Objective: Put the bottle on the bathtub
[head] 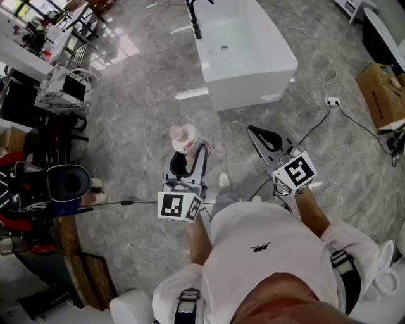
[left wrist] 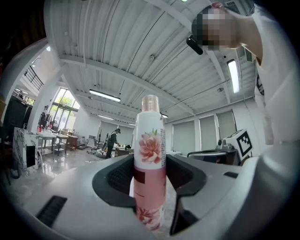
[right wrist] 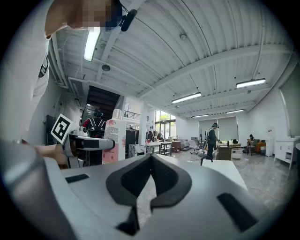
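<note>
A pink and white bottle (head: 185,140) with a flower print stands upright between the jaws of my left gripper (head: 187,158), which is shut on its lower half. In the left gripper view the bottle (left wrist: 150,164) rises straight up the middle, cap at the top. My right gripper (head: 266,139) is held beside it at the right, jaws shut with nothing between them; its own view shows the bottle (right wrist: 111,140) off to the left. The white bathtub (head: 273,66) stands on the floor ahead, with a black tap (head: 193,16) at its far left edge.
A grey marbled floor lies between me and the tub. A power strip (head: 331,101) with a cable lies at the right, next to a cardboard box (head: 380,95). A marbled cabinet (head: 60,90) and a black chair (head: 66,183) stand at the left. A person (right wrist: 213,137) stands far off.
</note>
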`<state>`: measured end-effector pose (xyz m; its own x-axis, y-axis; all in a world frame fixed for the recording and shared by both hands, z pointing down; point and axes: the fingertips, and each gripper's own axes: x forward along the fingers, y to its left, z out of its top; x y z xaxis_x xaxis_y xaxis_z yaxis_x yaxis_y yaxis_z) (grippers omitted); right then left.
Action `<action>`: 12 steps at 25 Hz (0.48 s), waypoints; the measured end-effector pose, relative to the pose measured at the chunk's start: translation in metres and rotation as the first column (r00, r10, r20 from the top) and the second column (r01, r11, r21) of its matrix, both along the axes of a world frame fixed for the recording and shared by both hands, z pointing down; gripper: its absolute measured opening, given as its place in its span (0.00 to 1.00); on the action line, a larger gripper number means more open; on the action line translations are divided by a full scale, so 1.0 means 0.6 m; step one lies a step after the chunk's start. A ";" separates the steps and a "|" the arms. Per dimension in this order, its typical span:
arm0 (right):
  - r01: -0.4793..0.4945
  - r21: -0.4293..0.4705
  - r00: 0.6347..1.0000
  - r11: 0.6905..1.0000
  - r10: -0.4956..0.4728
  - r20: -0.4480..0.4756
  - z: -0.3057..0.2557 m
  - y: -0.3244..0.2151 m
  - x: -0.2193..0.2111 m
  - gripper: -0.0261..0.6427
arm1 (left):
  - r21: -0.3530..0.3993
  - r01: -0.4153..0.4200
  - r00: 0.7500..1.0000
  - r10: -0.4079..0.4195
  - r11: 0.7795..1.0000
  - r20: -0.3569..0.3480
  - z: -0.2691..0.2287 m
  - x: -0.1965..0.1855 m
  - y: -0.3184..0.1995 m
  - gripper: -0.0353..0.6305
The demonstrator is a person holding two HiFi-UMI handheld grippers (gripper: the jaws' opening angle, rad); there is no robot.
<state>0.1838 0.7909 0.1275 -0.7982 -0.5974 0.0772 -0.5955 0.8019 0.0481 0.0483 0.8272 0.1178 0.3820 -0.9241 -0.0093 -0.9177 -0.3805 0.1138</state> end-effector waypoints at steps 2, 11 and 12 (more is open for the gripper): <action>0.005 0.000 1.000 1.000 -0.005 0.021 -0.004 -0.033 -0.024 0.03 | -0.003 -0.008 1.000 0.008 1.000 -0.001 -0.001 -0.020 -0.036 0.37; -0.021 0.005 1.000 1.000 0.021 0.021 0.003 -0.152 -0.158 0.03 | 0.001 -0.069 0.998 0.069 0.998 -0.005 0.004 -0.132 -0.163 0.37; -0.027 0.007 0.999 1.000 0.027 0.020 0.003 -0.163 -0.174 0.03 | 0.003 -0.075 0.997 0.075 0.997 -0.007 0.004 -0.149 -0.175 0.37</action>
<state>0.0794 0.6932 0.1290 -0.7832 -0.6191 0.0575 -0.6177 0.7853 0.0417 -0.0409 0.7220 0.1202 0.4503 -0.8928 -0.0144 -0.8858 -0.4486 0.1187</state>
